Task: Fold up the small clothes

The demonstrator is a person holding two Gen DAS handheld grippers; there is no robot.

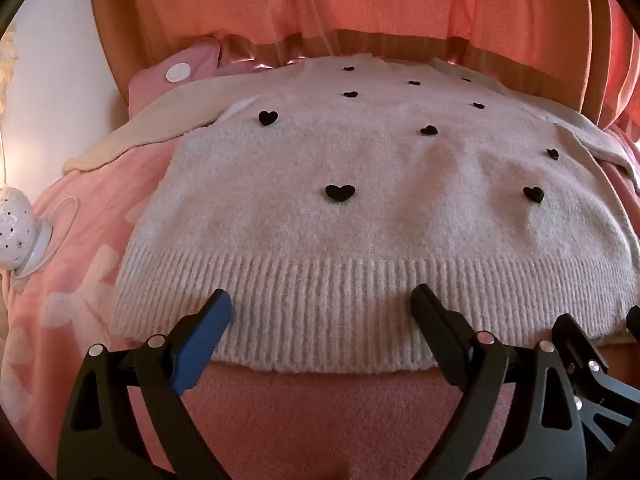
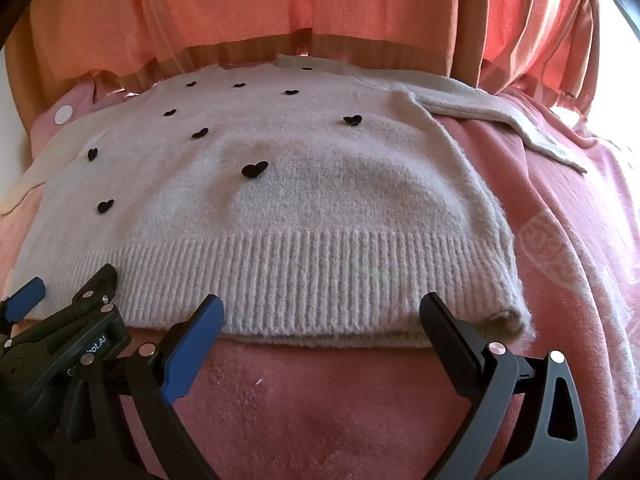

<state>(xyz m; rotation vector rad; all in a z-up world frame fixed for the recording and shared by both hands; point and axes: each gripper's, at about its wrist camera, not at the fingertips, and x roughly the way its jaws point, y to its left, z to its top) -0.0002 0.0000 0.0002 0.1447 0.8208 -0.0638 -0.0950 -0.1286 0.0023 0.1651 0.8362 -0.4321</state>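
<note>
A small cream knit sweater (image 1: 360, 208) with black hearts lies flat on a pink blanket, its ribbed hem (image 1: 320, 300) towards me and its sleeves spread out to both sides. It also shows in the right wrist view (image 2: 300, 200). My left gripper (image 1: 322, 308) is open and empty, its fingertips over the left half of the hem. My right gripper (image 2: 322, 314) is open and empty over the right half of the hem (image 2: 320, 276). Each gripper shows at the edge of the other's view: the right one (image 1: 592, 332) and the left one (image 2: 72, 288).
The pink blanket (image 2: 320, 408) covers the bed. A pink pillow (image 1: 176, 76) with a white disc lies at the back left. A white perforated lamp (image 1: 16, 228) with a cord stands at the left. Orange curtains (image 1: 360, 0) hang behind.
</note>
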